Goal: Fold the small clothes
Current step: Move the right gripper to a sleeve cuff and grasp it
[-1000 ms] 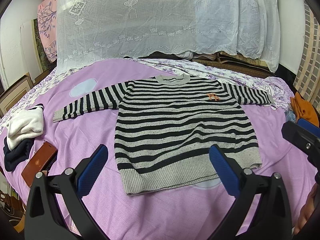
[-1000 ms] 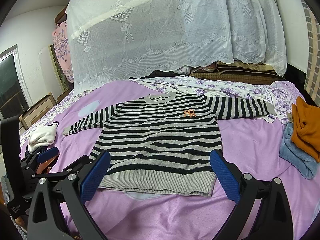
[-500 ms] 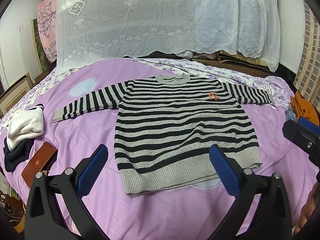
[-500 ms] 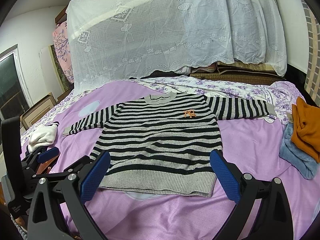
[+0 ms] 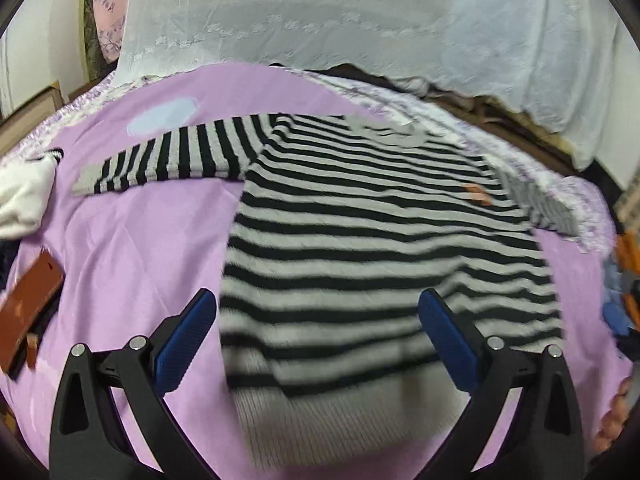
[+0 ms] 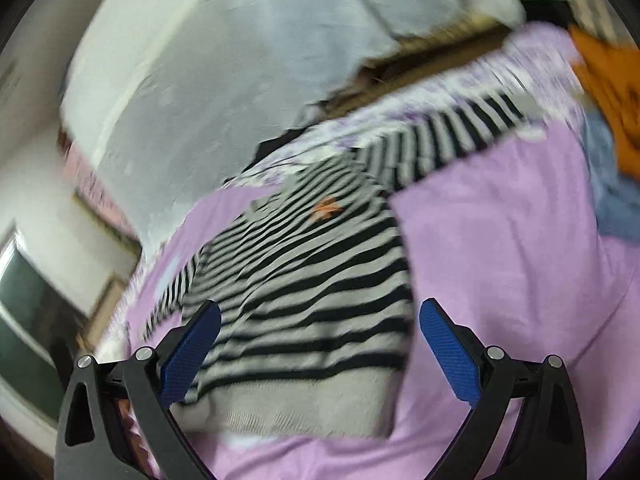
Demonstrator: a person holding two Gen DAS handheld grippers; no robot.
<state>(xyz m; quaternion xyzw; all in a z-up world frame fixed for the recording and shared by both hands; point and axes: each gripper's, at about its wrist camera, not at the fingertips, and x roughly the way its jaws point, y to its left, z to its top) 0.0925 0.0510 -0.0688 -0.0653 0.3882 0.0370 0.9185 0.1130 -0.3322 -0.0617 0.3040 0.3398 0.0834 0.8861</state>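
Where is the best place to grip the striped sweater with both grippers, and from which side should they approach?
Probably at the grey ribbed hem of the striped sweater, one corner each. It lies flat with the hem nearest, so the open left gripper and open right gripper can come in low from the near edge of the bed.

L wrist cam: low over bed, faces fwd btwn its fingers toward headboard, near striped sweater (image 5: 384, 248) hem | R wrist cam: same low pos, rolled/tilted, close to hem at right side | shared: sweater (image 6: 304, 292), purple sheet (image 5: 152, 232), white lace cover (image 5: 360, 16)
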